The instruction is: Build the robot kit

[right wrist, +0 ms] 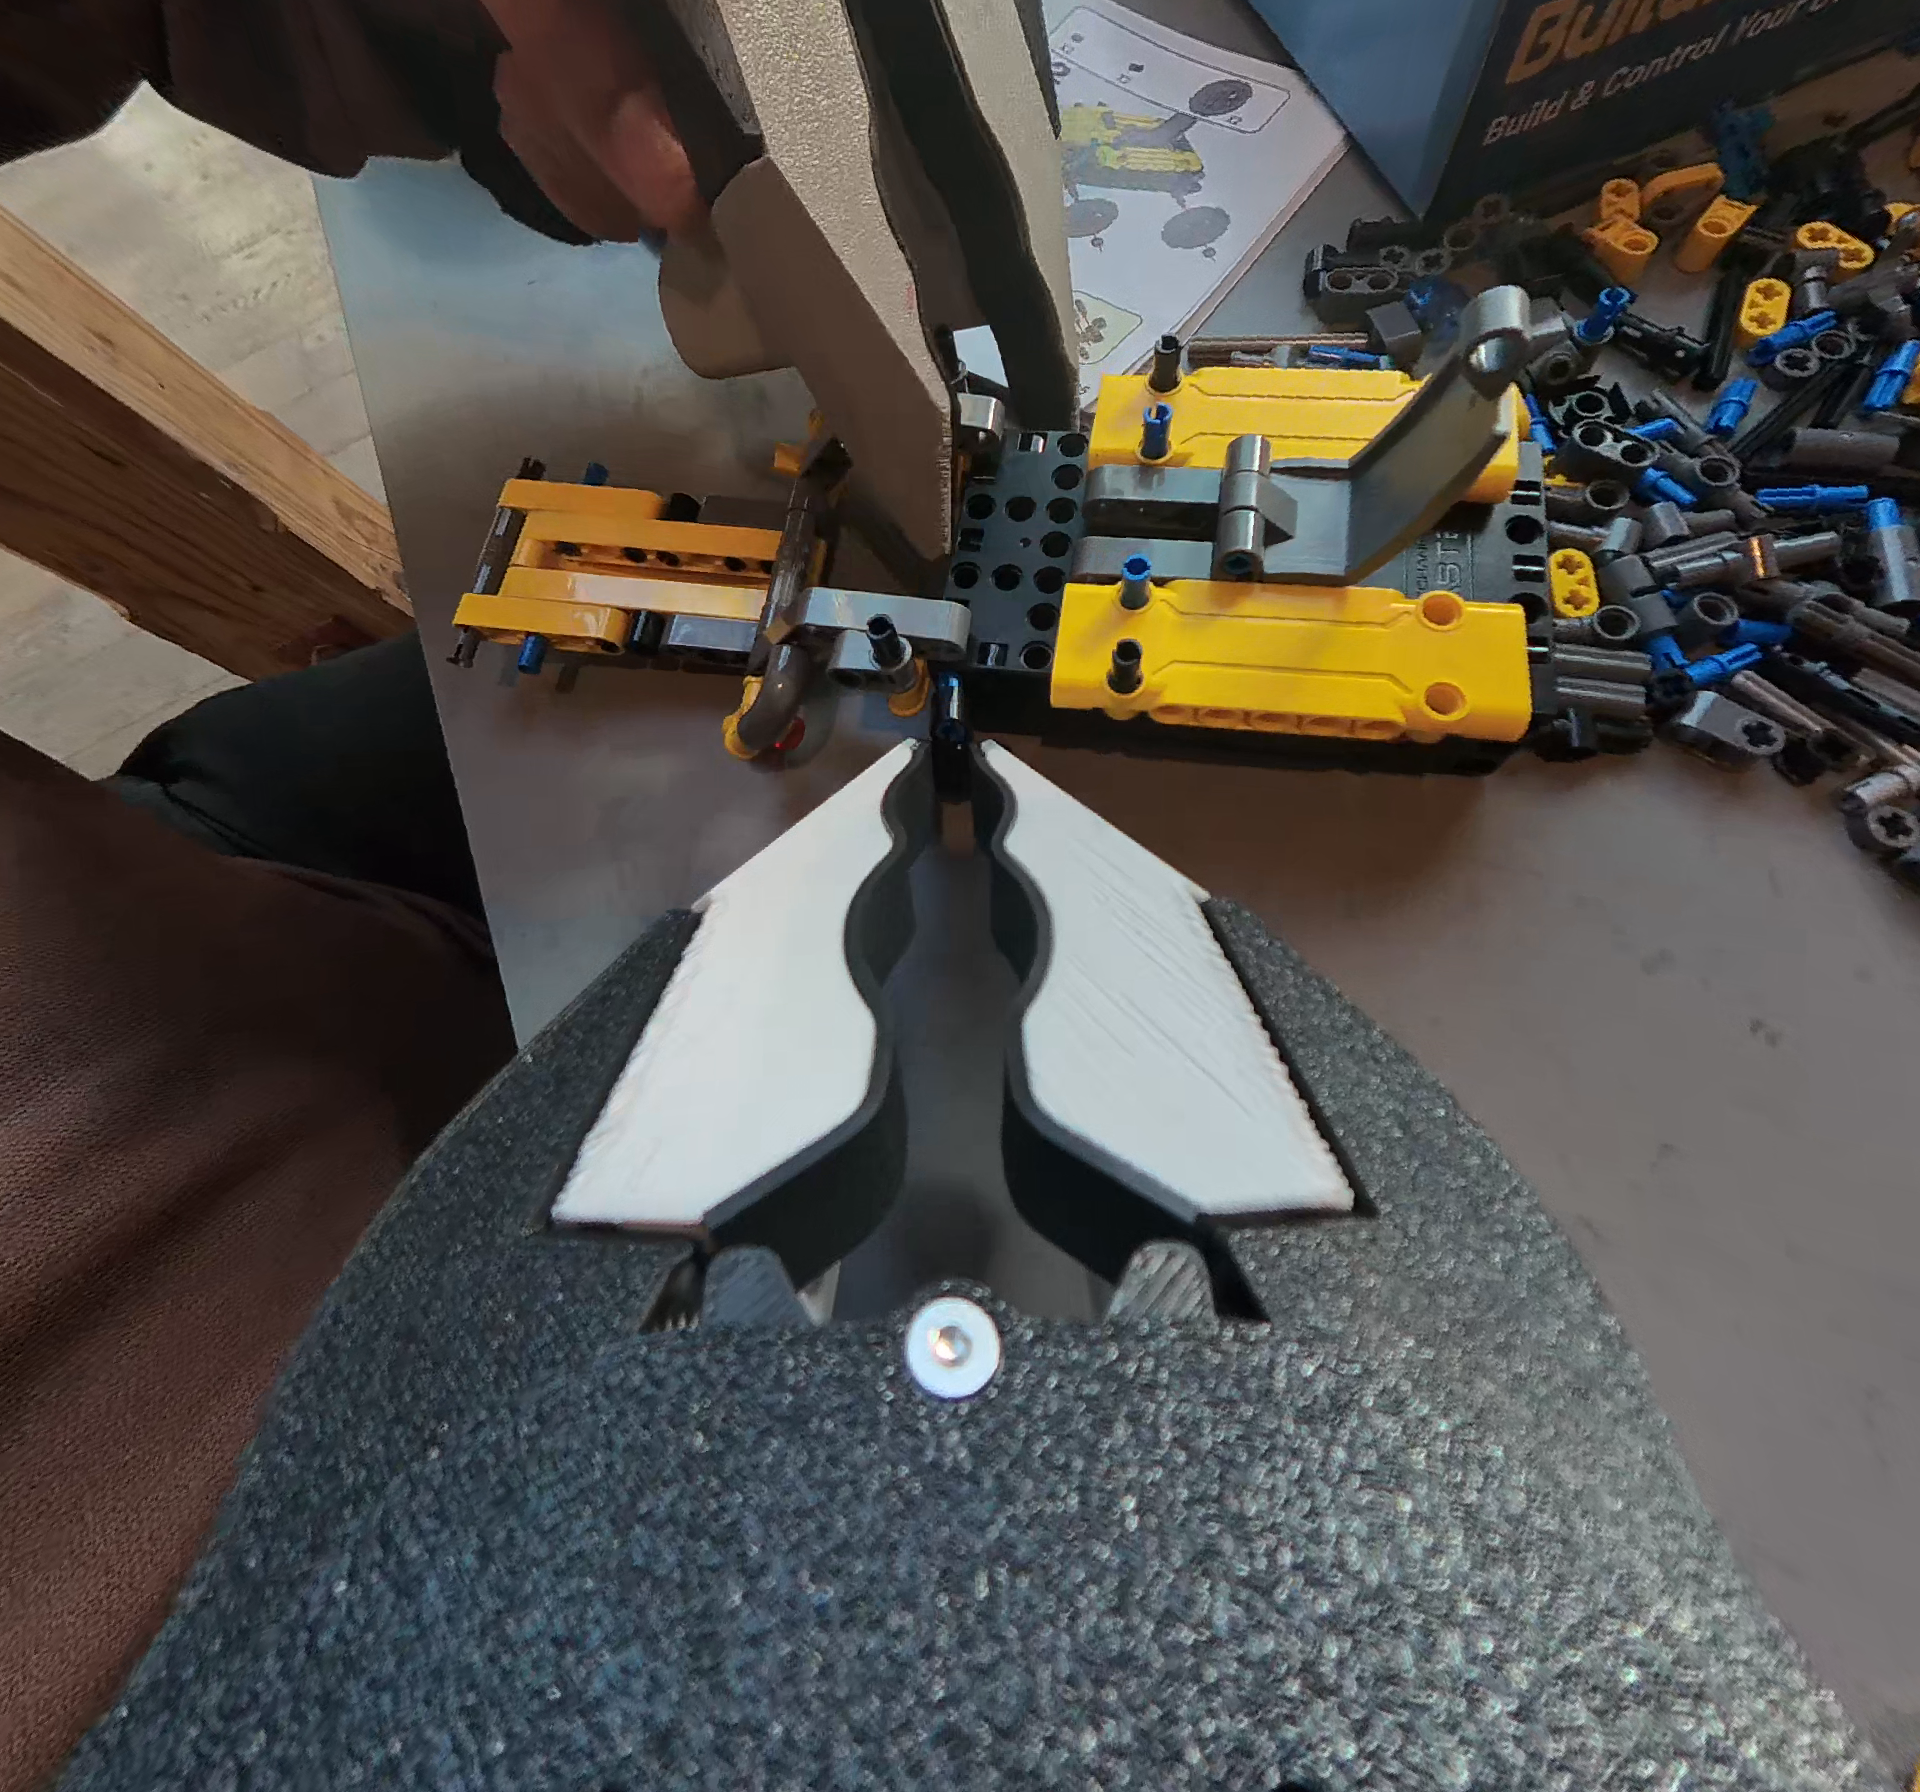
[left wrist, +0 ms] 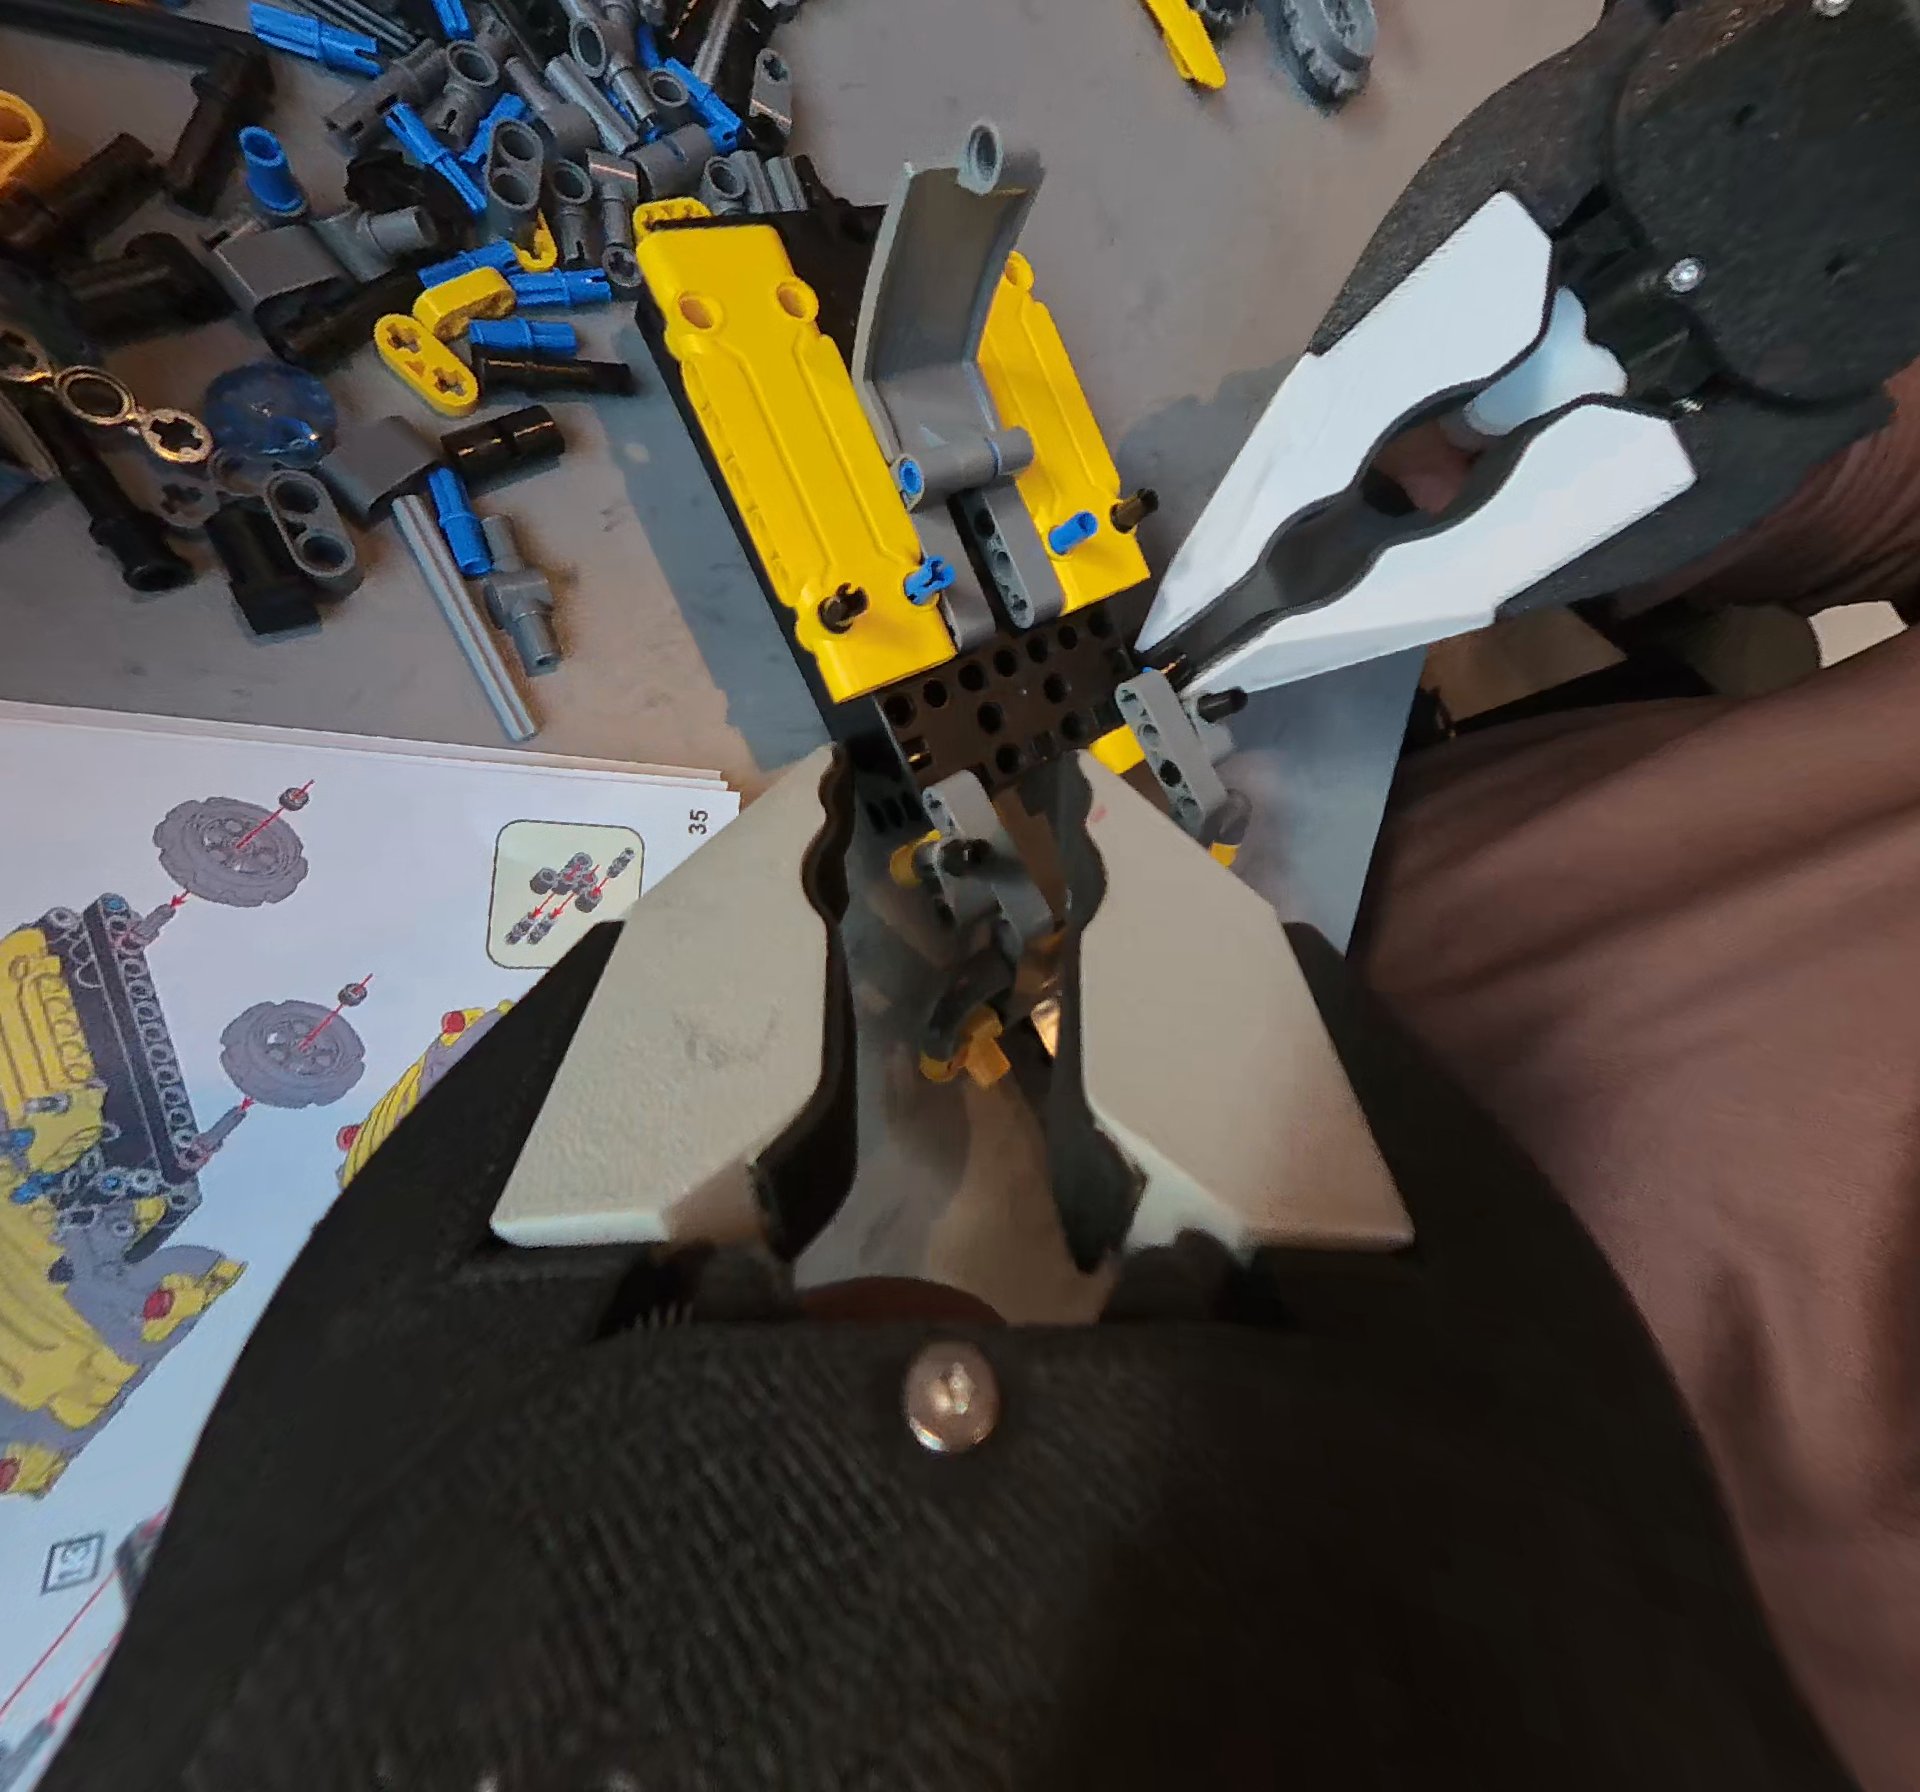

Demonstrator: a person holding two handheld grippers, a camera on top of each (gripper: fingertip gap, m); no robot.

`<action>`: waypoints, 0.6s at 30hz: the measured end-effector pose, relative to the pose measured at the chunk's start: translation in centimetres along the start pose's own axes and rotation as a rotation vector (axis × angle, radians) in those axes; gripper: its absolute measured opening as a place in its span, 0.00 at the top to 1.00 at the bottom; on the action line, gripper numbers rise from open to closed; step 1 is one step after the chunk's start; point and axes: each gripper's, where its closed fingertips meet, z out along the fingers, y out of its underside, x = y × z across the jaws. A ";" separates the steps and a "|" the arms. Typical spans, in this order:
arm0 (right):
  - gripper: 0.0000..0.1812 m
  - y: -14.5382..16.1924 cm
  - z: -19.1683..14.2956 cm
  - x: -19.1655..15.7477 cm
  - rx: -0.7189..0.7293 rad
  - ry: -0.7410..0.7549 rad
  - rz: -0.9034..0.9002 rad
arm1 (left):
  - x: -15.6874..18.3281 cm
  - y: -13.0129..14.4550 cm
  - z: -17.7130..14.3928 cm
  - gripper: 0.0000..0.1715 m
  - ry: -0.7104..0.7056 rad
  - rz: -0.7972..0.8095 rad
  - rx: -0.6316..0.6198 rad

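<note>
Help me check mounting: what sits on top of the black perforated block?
On the black block: two yellow panels and a grey hinged flap between them. The left gripper covers its far edge.

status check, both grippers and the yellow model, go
Left gripper clamped on the model's black pinhole block. Right gripper shut on a black pin at the yellow brick model edge. Loose parts pile beside it.
</note>
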 end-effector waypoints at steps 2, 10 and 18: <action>0.98 0.1 -0.1 0.0 0.002 -0.002 0.001 | -0.1 0.1 0.3 0.78 -0.014 0.000 -0.003; 0.99 0.1 -1.0 0.3 0.032 0.021 0.008 | -0.6 0.2 0.4 0.83 -0.113 0.028 0.021; 0.99 -0.1 -1.0 0.6 0.042 0.033 0.009 | 1.6 -2.2 -2.3 0.80 -0.263 0.182 0.047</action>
